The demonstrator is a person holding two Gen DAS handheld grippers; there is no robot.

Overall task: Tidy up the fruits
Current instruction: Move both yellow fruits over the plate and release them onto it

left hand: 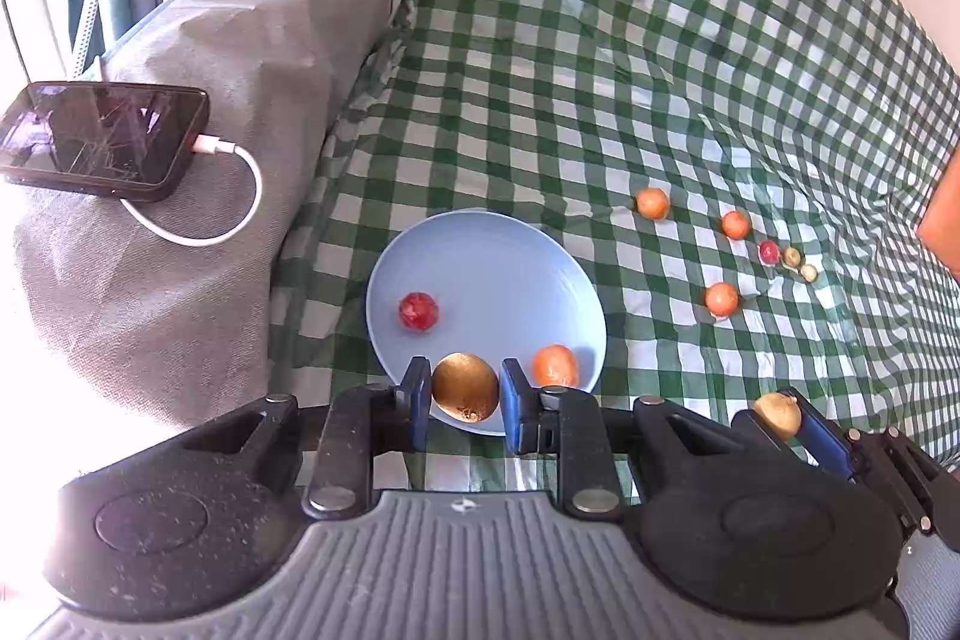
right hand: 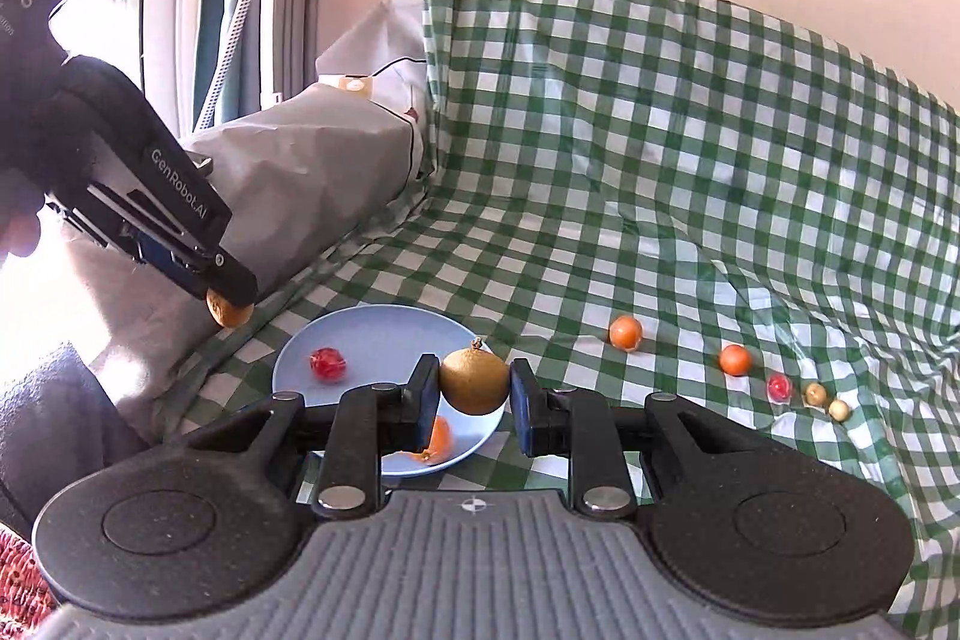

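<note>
Blue-padded left tongs (left hand: 465,394) grip a golden-brown round fruit (left hand: 465,388) above the near rim of a pale blue plate (left hand: 498,268). On the plate lie a red fruit (left hand: 418,311) and an orange one (left hand: 555,366). Right tongs (right hand: 474,382) clamp a brown kiwi-like fruit (right hand: 474,381) over the same plate. Several small fruits (left hand: 722,299) sit scattered on the green checked cloth (left hand: 600,40) to the right. A phone (left hand: 102,139) charges on grey fabric at the left.
</note>
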